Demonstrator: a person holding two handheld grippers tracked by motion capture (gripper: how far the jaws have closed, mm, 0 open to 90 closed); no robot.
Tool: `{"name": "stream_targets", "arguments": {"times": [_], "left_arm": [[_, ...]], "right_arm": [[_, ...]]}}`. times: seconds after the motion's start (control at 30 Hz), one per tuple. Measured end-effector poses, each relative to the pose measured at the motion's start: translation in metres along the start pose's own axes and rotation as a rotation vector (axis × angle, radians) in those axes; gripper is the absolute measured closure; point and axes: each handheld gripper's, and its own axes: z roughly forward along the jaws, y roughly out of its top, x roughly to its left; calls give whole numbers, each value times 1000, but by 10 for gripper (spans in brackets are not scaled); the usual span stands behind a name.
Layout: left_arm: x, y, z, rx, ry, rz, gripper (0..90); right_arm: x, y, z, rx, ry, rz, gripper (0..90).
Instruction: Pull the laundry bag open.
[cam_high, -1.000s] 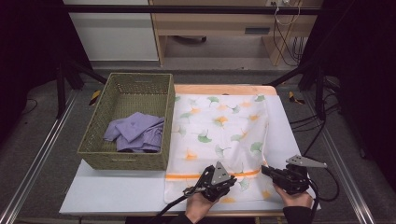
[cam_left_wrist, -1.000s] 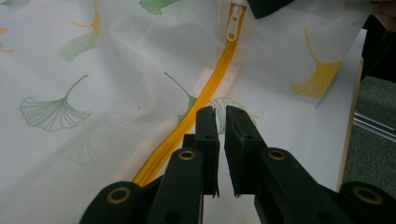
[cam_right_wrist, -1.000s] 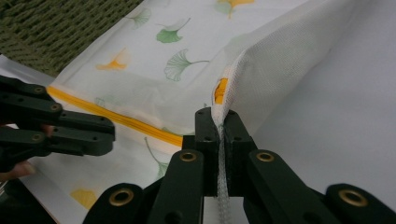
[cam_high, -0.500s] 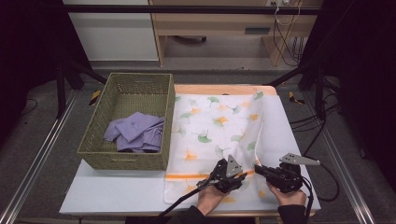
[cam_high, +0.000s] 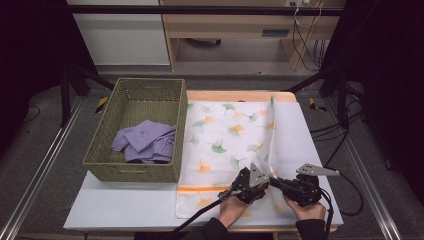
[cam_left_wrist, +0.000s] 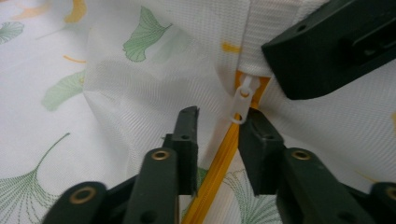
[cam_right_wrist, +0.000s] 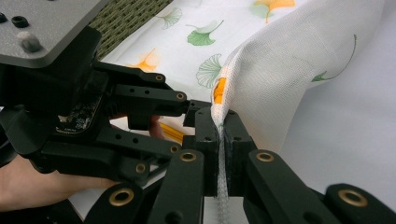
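A white mesh bag (cam_high: 225, 135) printed with ginkgo leaves lies flat on the table, an orange zipper (cam_left_wrist: 219, 163) running across its near end. My right gripper (cam_high: 275, 181) (cam_right_wrist: 220, 123) is shut on the bag's edge by the zipper and holds the right side raised in a ridge. My left gripper (cam_high: 263, 182) (cam_left_wrist: 219, 126) faces it, tip to tip. Its jaws have just been closing but stand apart, astride the orange zipper tape. The white zipper pull (cam_left_wrist: 243, 95) hangs just ahead of the tips, by the right-hand jaw.
A woven green basket (cam_high: 135, 130) stands left of the bag with a purple cloth (cam_high: 145, 142) in it. The bare white table (cam_high: 125, 205) shows in front of the basket. A wooden shelf and cables lie beyond the table's far edge.
My left gripper has moved right, up to the right gripper, and its jaws have parted. The bag's right side, flat a second ago, now stands up in a ridge.
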Motion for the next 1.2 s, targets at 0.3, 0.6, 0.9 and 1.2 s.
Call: {"name": "stream_targets", "arguments": {"times": [0.3,0.6,0.9,1.2], "left_arm": [[-1,-2,-9,-39,-11,29,846],[-8,-5,-19,-69,-21,31,855],[-8,-2,-14,-52,-36,11,833],[-3,1,-9,-33,-46,-42,846]], "right_arm": [[-3,-1,-1,-7,-3,12,873],[-4,-2,0,-3,-5,25,873],[-3,-2,2,11,-1,19,875],[-3,-2,2,17,-2,14,875]]}}
